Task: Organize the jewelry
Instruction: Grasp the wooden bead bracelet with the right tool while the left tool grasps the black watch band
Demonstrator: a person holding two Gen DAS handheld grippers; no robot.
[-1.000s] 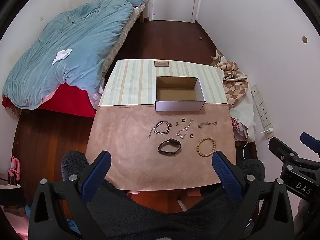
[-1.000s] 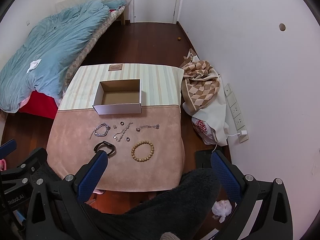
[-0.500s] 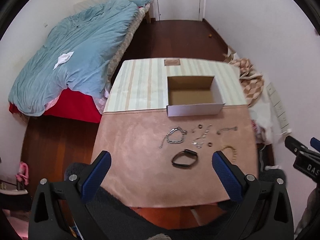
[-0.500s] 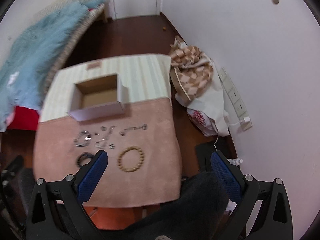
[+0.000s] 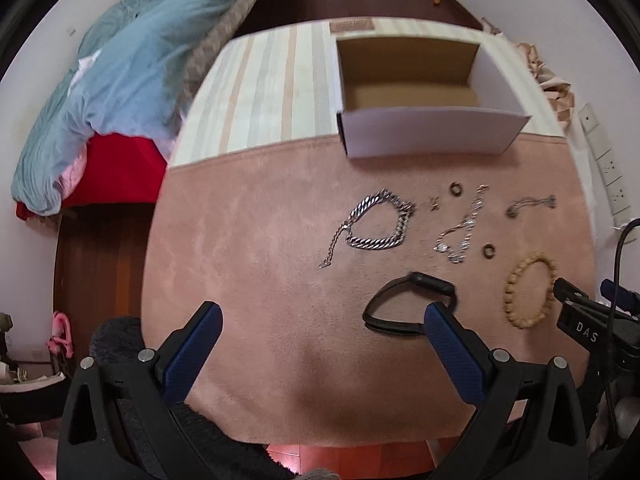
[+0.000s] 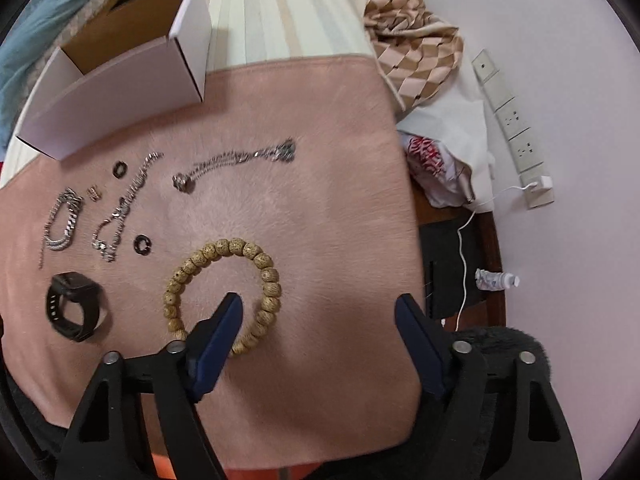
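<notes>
You're working over a low table draped in pinkish suede-like cloth, with a pale striped cloth covering its far end; a bed with a blue quilt lies off to the left and a white wall with sockets to the right. An open white cardboard box sits where the two cloths meet, brown inside with nothing showing in it. The jewelry lies loose on the pink cloth in front of the box: a heavy silver chain bracelet, a finer sparkly chain, a thin chain with a charm farther right, two small dark rings and a tiny gold-toned piece. Nearer you are a black smartwatch and a wooden bead bracelet. Your left gripper hangs over bare cloth, jaws spread wide with nothing between them, its right finger overlapping the watch strap in view. Your right gripper is closing, nothing pinched yet: its left finger sits inside the bead loop, its right finger outside, so the loop's right side lies between them.
</notes>
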